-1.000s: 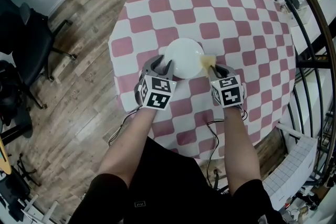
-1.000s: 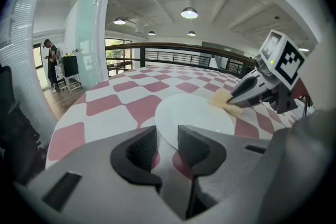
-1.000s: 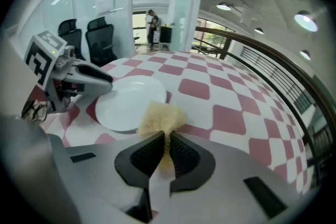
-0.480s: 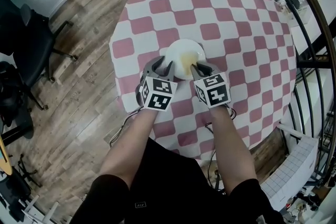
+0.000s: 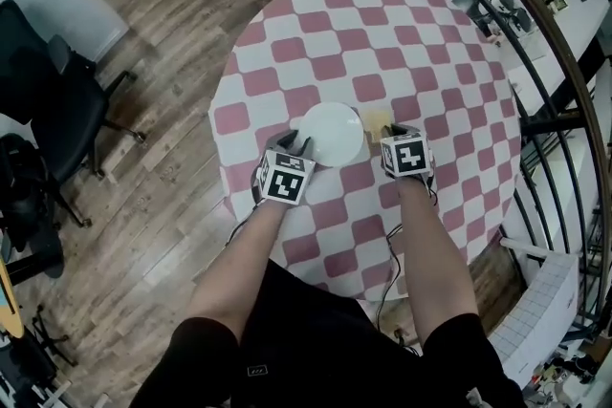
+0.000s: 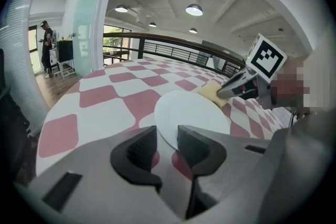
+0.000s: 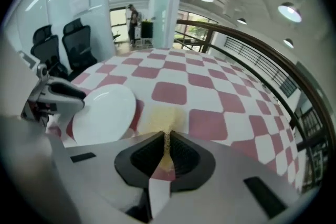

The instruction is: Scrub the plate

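A white plate (image 5: 331, 131) lies on the round table with the pink-and-white chequered cloth (image 5: 421, 43). My left gripper (image 5: 295, 144) has the plate's near rim (image 6: 191, 113) between its jaws (image 6: 167, 144) and is shut on it. My right gripper (image 5: 387, 131) is shut on a thin yellow sponge cloth (image 5: 375, 118). The cloth (image 7: 163, 115) rests on the tablecloth just right of the plate (image 7: 102, 113), clear of it. In the left gripper view the cloth (image 6: 210, 92) lies at the plate's far right edge, under the right gripper (image 6: 223, 92).
A black office chair (image 5: 48, 81) stands on the wooden floor to the left. A dark metal railing (image 5: 535, 62) curves past the table's right side. A person (image 6: 47, 47) stands far off by a glass wall.
The right gripper swept the yellow cloth leftward onto the plate, then back off it to the right. The left gripper kept its place at the plate's near rim.
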`<state>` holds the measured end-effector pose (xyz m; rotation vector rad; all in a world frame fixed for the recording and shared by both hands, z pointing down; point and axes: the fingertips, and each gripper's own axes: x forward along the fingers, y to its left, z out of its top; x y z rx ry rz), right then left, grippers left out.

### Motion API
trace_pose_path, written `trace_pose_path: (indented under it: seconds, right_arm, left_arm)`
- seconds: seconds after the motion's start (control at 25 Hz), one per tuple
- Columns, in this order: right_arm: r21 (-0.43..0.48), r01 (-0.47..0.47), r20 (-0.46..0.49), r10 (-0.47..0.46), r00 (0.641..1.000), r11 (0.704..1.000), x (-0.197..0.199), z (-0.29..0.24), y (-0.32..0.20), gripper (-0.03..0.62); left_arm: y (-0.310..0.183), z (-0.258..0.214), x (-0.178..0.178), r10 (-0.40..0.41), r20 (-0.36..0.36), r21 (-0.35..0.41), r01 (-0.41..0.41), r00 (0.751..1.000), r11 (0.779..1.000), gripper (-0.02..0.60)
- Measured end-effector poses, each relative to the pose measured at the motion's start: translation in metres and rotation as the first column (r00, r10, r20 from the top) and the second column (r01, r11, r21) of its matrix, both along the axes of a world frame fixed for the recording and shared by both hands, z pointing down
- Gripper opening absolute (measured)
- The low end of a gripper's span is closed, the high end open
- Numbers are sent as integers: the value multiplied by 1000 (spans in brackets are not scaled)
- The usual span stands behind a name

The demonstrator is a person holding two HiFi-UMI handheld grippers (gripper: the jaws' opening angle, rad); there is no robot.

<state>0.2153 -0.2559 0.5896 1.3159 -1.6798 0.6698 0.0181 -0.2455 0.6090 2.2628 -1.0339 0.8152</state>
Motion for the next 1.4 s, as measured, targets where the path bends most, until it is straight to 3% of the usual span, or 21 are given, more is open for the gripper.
trace_pose_path:
  seconds: [0.08,0.2,0.48,0.76,0.96,1.16,1.4]
  right_arm:
    - [61,-59,55,55,997,996,9,-20,5,43]
    - [147,-55,114,38,993,988,4,-53,38,43]
    - [148,-195,167,170,971,970,39,-85,150,43]
    - [219,-307,262,247,933,926,35,-119,177,43]
    - [279,-285,344,181,921,917,13,-140,182,43]
    - [343,-240,414,83,907,908,0,-168,205,43]
    - [421,-205,494,-33,869,884,10,-205,251,43]
  left_arm:
    - [0,0,-2,9,-11,-17,-9,1000,1000,127]
    - [-1,-1,-6,23,-16,-16,-23,1000,1000,127]
    - [2,-18,-16,72,-30,50,-70,997,996,127]
    - [15,-47,-27,104,-60,82,-99,993,992,127]
    - [31,-90,-26,120,-81,136,-109,989,985,127]
    - [63,-133,-18,111,-147,140,-90,983,986,127]
    - [125,-175,11,124,-164,174,-96,979,980,126]
